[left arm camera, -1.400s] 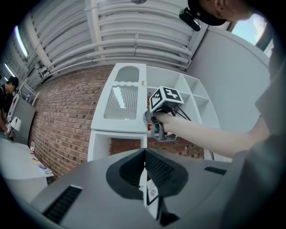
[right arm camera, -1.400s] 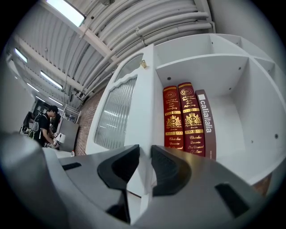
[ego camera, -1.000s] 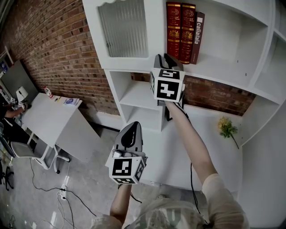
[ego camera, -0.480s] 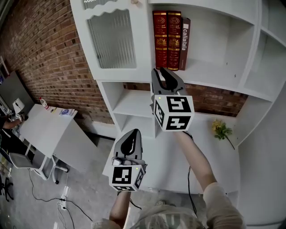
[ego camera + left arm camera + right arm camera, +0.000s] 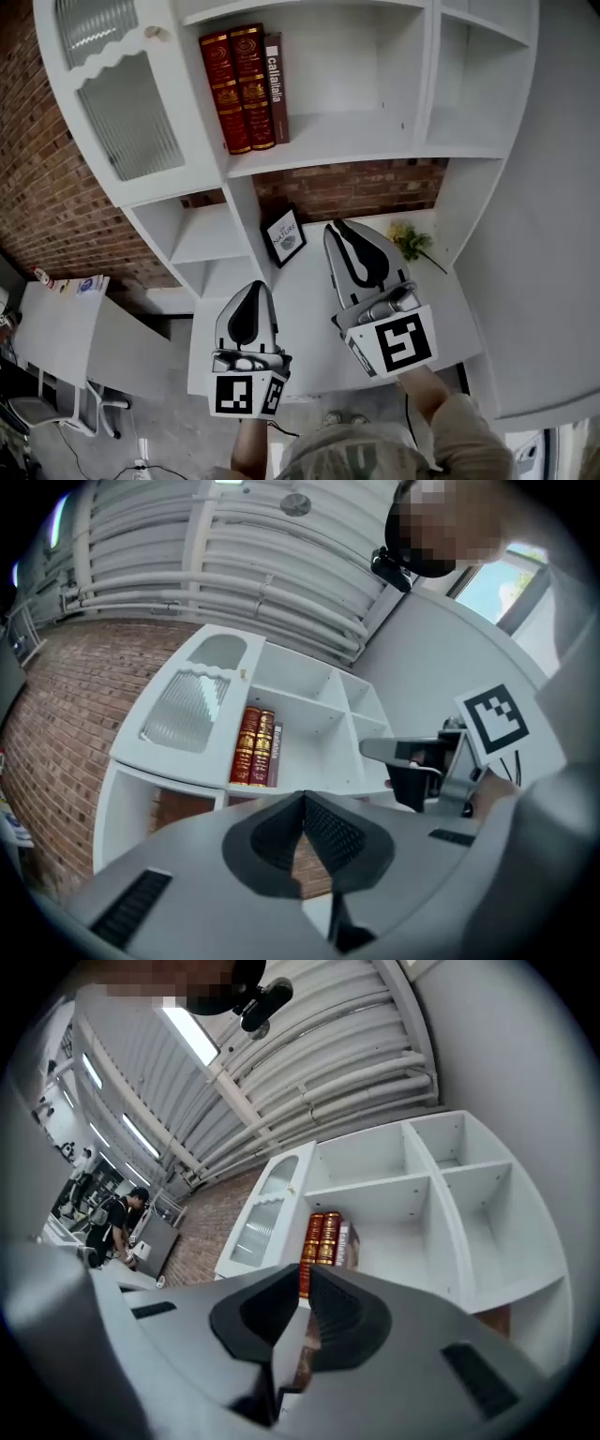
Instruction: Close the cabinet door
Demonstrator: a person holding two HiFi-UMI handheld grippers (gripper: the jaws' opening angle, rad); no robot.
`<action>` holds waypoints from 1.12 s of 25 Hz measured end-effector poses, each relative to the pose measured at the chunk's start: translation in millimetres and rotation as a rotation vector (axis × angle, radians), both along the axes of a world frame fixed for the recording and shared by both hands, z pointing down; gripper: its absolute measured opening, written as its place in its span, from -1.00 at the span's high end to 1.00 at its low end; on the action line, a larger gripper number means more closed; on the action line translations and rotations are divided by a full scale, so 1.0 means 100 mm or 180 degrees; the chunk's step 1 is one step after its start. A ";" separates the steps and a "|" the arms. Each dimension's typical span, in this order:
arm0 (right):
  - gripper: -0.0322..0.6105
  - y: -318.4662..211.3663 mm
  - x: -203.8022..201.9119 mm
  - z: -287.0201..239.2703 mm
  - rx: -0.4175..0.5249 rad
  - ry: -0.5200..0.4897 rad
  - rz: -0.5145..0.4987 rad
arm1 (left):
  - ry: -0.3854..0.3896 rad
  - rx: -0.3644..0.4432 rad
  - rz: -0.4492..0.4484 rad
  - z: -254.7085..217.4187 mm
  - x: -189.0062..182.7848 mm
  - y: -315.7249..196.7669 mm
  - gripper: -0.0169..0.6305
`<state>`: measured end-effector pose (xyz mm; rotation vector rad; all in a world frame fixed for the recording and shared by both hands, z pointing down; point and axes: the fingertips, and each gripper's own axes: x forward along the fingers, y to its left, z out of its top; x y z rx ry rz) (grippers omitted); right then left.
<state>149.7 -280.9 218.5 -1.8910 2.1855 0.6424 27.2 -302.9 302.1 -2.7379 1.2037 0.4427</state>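
Observation:
The white cabinet's door [image 5: 127, 122] has ribbed glass and a small knob [image 5: 153, 33]; it lies flat against the cabinet front at upper left, also seen in the left gripper view as the door [image 5: 187, 710] and in the right gripper view as the door [image 5: 262, 1206]. Three books [image 5: 246, 86] stand on the open shelf beside it. My left gripper [image 5: 249, 289] is shut and empty, held low over the desk. My right gripper [image 5: 343, 228] points at the shelf. Its jaws are closing with a thin gap and nothing between them [image 5: 305, 1283]. Neither gripper touches the door.
A small framed picture [image 5: 284, 236] and yellow flowers [image 5: 410, 241] rest on the white desk top [image 5: 309, 309] under the shelves. Open white compartments [image 5: 473, 75] fill the right side. A brick wall [image 5: 37, 206] and a low white table [image 5: 56, 328] are at left.
Both grippers have pulled back from the cabinet toward me, the right one much farther, from beside the books to over the desk. The right jaws have narrowed.

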 end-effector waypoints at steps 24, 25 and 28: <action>0.85 0.41 0.63 1.31 -0.0842 -0.0448 0.0183 | -0.0120 -0.0044 0.0232 0.22 0.63 0.31 0.91; 0.85 0.40 0.63 1.30 -0.0834 -0.0445 0.0173 | -0.0121 -0.0038 0.0223 0.21 0.62 0.30 0.91; 0.85 0.38 0.62 1.28 -0.0826 -0.0440 0.0155 | -0.0117 -0.0028 0.0210 0.20 0.62 0.29 0.91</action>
